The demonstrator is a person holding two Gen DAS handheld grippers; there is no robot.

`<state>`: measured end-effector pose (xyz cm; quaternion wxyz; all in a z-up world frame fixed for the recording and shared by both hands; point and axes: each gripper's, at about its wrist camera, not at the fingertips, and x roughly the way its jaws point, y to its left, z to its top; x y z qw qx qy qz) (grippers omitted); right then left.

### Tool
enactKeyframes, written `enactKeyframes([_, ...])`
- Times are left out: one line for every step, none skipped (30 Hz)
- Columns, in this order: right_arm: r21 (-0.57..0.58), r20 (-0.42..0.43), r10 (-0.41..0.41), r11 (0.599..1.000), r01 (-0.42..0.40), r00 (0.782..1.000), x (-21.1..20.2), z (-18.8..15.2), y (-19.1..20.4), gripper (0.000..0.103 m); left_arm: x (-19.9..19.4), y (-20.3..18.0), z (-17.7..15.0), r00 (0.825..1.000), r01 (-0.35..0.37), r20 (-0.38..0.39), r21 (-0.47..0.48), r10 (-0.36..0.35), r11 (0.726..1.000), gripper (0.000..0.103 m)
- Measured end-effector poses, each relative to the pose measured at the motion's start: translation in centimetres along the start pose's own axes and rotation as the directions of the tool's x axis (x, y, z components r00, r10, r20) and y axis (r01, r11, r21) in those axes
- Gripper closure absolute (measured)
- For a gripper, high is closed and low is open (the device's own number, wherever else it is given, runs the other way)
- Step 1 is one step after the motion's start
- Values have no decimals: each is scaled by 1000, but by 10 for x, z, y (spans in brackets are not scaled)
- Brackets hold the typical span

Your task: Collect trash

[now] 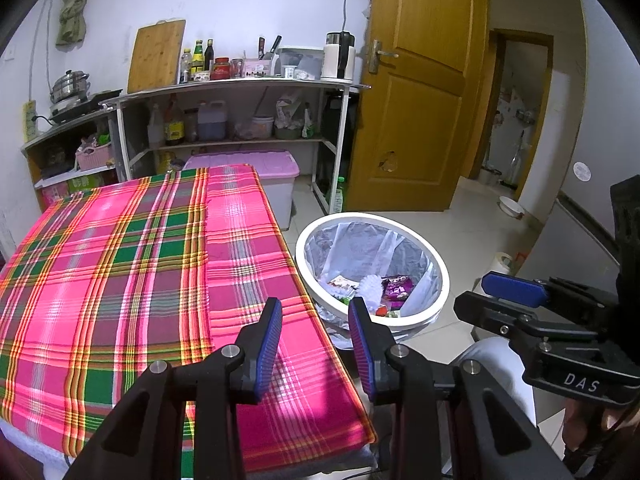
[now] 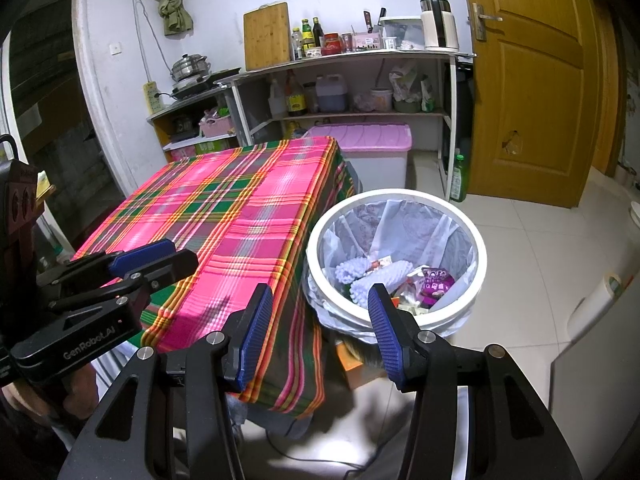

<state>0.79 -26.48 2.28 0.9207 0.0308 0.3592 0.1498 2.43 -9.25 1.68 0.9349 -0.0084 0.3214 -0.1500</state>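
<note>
While nothing sits between its blue pads, left gripper (image 1: 314, 322) hangs at lower centre of the left wrist view, jaws standing moderately apart and empty, aimed down over the near right edge of the plaid tablecloth (image 1: 132, 280). Probably parked there because that cloth, filling the left half of the frame, shows no litter to pick. Just right of the table edge, at centre right, stands the white trash bin (image 1: 434, 258), set close to the table so a short swing drops things in. Lined with a thin clear bag; at its bottom, trash (image 1: 372, 290): white foam netting, a purple snack wrapper, small scraps. At far right, right gripper (image 1: 486, 294) seen side-on, nothing between its fingers.

Seen from the right wrist view, right gripper (image 2: 320, 304) fills lower centre, jaws fairly wide and bare, straddling the gap between table corner and bin. Trash bin (image 2: 320, 276) sits at centre right, rim touching or just beside the hanging cloth; cannot tell which. Trash (image 2: 384, 276) plainer here: two ribbed white foam sleeves, the purple wrapper (image 2: 436, 282), paper bits. Tablecloth (image 2: 224, 216) at centre left again bare. At left edge, left gripper (image 2: 154, 256) held over the cloth, apparently empty.

Judged from this, collecting looks finished or nearly so.
</note>
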Motion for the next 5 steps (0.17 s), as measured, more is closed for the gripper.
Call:
enactKeyframes([2, -2, 0, 1000, 0, 1000, 1, 0, 0, 52, 0, 0, 0, 1000, 2, -1, -3, -2, 1000, 69])
enactKeyframes([5, -4, 1, 1000, -1, 1000, 2, 0, -1, 52, 0, 1, -1, 1000, 5, -3, -7, -5, 1000, 69])
enactKeyframes([8, -5, 1, 1000, -1, 1000, 2, -1, -2, 52, 1, 0, 0, 1000, 6, -3, -9, -6, 1000, 69])
enactKeyframes([10, -6, 1, 1000, -1, 1000, 2, -1, -2, 52, 1, 0, 0, 1000, 5, -3, -11, -5, 1000, 69])
enactKeyframes([11, -7, 1, 1000, -1, 1000, 2, -1, -2, 52, 1, 0, 0, 1000, 6, -3, -12, -6, 1000, 69])
